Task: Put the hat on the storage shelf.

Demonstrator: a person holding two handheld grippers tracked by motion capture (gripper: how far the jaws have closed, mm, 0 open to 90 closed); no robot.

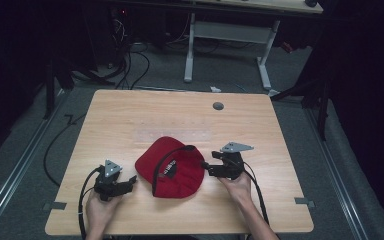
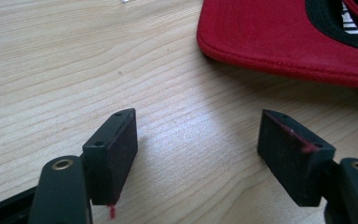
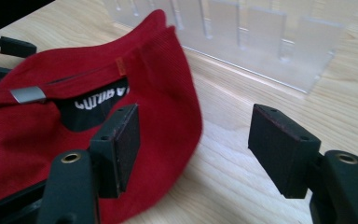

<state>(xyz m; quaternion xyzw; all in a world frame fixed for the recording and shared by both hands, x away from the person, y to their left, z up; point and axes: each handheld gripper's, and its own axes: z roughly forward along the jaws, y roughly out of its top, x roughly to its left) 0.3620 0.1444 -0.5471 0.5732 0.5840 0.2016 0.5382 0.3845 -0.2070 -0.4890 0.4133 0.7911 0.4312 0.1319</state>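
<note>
- Red cap (image 1: 172,167) lies upside down between both grippers, apparently touching neither.
- Left gripper (image 1: 130,183) gapes wide, empty.
- Right gripper (image 1: 206,167) wide, empty, beside cap's edge.

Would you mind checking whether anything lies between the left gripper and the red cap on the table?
Nothing visible does. The left gripper sits beside the red cap with its jaws open, and the left gripper view shows bare wooden table between the jaws and the cap's stitched edge.
</note>
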